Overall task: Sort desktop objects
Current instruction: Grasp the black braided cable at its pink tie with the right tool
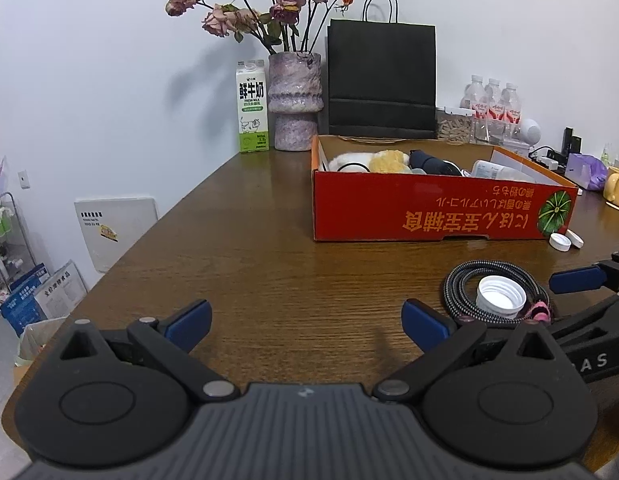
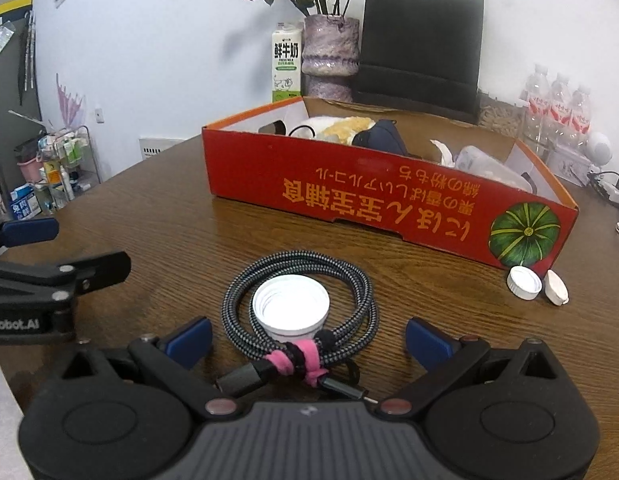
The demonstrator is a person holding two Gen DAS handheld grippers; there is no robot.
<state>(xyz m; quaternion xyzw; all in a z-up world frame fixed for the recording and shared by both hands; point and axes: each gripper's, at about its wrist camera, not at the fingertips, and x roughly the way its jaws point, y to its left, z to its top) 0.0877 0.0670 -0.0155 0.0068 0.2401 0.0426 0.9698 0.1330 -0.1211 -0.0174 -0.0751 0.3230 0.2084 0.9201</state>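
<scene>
Spread wide at the bottom of the right wrist view, the right gripper (image 2: 308, 340) frames a coiled braided cable (image 2: 301, 304), probably lined up for a pinch at its pink fuzzy tie (image 2: 297, 358). Inside the coil sits a ribbed white plastic cap (image 2: 291, 310), mouth up. Lower in the left wrist view, the left gripper (image 1: 307, 326) also stands apart, over bare wood-grain table (image 1: 269, 264). Behind, mid-frame, the red cardboard box (image 2: 389, 204) already holds soft and plastic items; two small white caps (image 2: 535, 285) lie at its right corner.
</scene>
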